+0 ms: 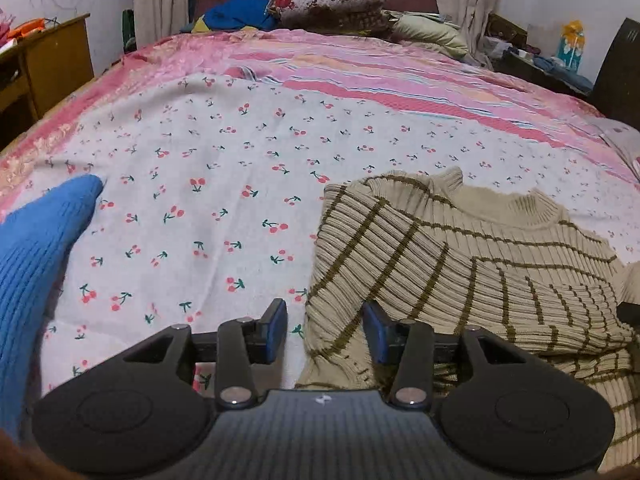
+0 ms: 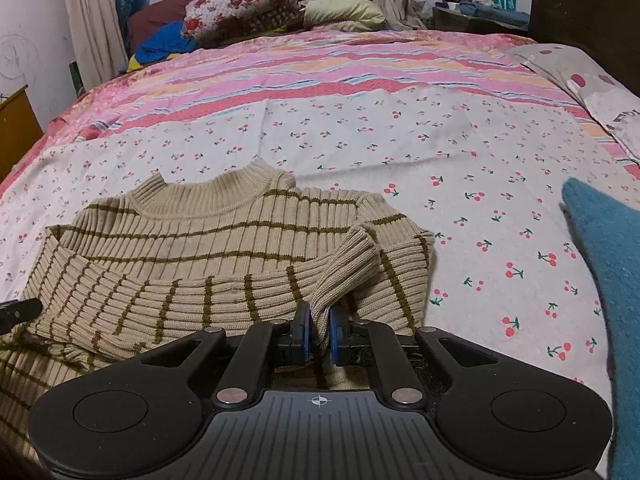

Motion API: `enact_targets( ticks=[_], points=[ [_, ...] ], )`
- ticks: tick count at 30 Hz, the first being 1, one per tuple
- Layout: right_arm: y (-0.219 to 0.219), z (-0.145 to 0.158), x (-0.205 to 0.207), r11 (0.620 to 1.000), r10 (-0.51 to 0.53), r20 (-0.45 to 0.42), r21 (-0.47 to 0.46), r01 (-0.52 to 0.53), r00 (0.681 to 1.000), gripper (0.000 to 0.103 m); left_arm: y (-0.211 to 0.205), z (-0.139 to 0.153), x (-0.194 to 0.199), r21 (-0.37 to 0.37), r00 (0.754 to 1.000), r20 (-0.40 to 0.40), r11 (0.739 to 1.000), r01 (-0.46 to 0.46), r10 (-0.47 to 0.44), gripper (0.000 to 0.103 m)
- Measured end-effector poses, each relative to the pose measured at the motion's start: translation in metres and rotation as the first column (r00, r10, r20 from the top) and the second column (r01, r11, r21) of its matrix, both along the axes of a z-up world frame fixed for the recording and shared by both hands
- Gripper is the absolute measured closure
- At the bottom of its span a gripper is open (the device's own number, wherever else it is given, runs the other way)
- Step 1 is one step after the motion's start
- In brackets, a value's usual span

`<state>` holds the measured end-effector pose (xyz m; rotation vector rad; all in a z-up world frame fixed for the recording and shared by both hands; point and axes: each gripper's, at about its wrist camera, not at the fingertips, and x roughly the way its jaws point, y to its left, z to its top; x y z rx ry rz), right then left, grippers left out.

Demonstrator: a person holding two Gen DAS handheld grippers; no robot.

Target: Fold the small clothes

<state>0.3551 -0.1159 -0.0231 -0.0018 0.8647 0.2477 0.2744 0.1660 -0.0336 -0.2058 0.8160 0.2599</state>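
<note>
On the bed's white cherry-print sheet [image 1: 224,184] lies a beige ribbed sweater with olive-brown stripes [image 1: 480,264], one sleeve folded across its body. The left hand-held gripper [image 1: 326,332] has its blue-padded jaws apart, straddling the sweater's near left edge without pressing it. A blue knitted garment [image 1: 36,264] lies at the left.

The sweater [image 2: 224,248] lies on the bed [image 2: 360,132], one sleeve [image 2: 344,264] folded across its body. Pillows [image 2: 240,4] lie behind it at the far end. A knitted garment [image 1: 36,264] lies left of the sweater.
</note>
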Motion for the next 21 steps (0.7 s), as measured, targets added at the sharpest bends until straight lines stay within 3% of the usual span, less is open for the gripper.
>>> enact_targets(
  ticks=[3,7,14,21],
  points=[
    [0.000,0.000,0.000,1.000,0.008,0.001,-0.005,-0.008,1.000,0.092,-0.001,0.001,0.001,0.020,1.000,-0.002,1.000,0.006,-0.006,0.050],
    [-0.006,0.004,-0.003,1.000,0.001,-0.005,0.029,-0.001,1.000,0.089,0.002,0.007,-0.006,-0.015,0.999,0.039,1.000,0.007,-0.006,0.052],
    [-0.008,0.009,-0.009,0.999,0.022,-0.018,0.025,-0.022,1.000,0.088,-0.003,0.005,-0.012,-0.011,0.999,-0.001,0.999,0.043,-0.043,0.051],
    [-0.016,0.027,-0.036,0.998,0.056,-0.002,0.041,-0.056,0.998,0.087,-0.006,0.022,-0.051,-0.051,0.997,0.015,0.996,0.077,-0.076,0.051]
  ],
)
